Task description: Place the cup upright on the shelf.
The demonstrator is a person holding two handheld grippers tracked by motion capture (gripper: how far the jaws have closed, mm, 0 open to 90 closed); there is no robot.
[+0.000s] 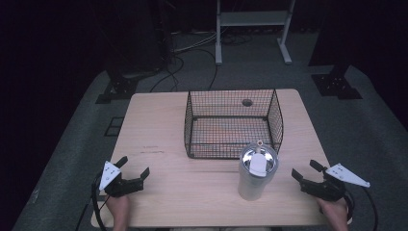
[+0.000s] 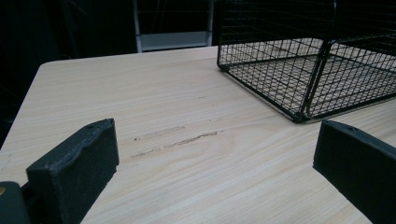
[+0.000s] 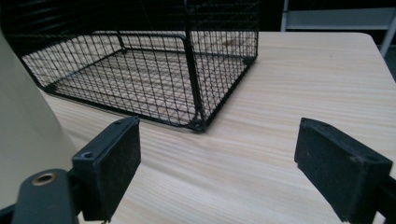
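Tumbler [image 1: 255, 173] stands upright on the worktop [image 1: 192, 192], just in front of the near right corner of the wire basket [image 1: 233, 125]. In the high view it is a pale, tall cup with a shiny rim and a lid bearing a light-coloured tab. Whether it touches the basket wall cannot be told from that view. In the right gripper view a pale curved surface [image 3: 23, 116] at the left edge appears to be the side of the tumbler, close beside the left jaw.

Left tongs [image 1: 136, 167] rest low over the near left part of the worktop, held by the person's left hand [image 1: 118, 204]. Their jaws stand wide apart and hold nothing. In the left gripper view [image 2: 215, 158] bare wood with a few dark scuff marks [image 2: 177, 140] lies between the jaws, and the basket's near corner [image 2: 303, 93] sits beyond them to the right.

Right tongs [image 1: 304, 169] rest over the near right part of the worktop, held by the right hand [image 1: 334, 209], to the right of the tumbler and apart from it. Their jaws are also spread wide with nothing between them. In the right gripper view [image 3: 217, 154] they point toward a near corner of the basket [image 3: 196, 93].

Wire basket is black, open-topped and empty, standing at mid-worktop toward the far edge.
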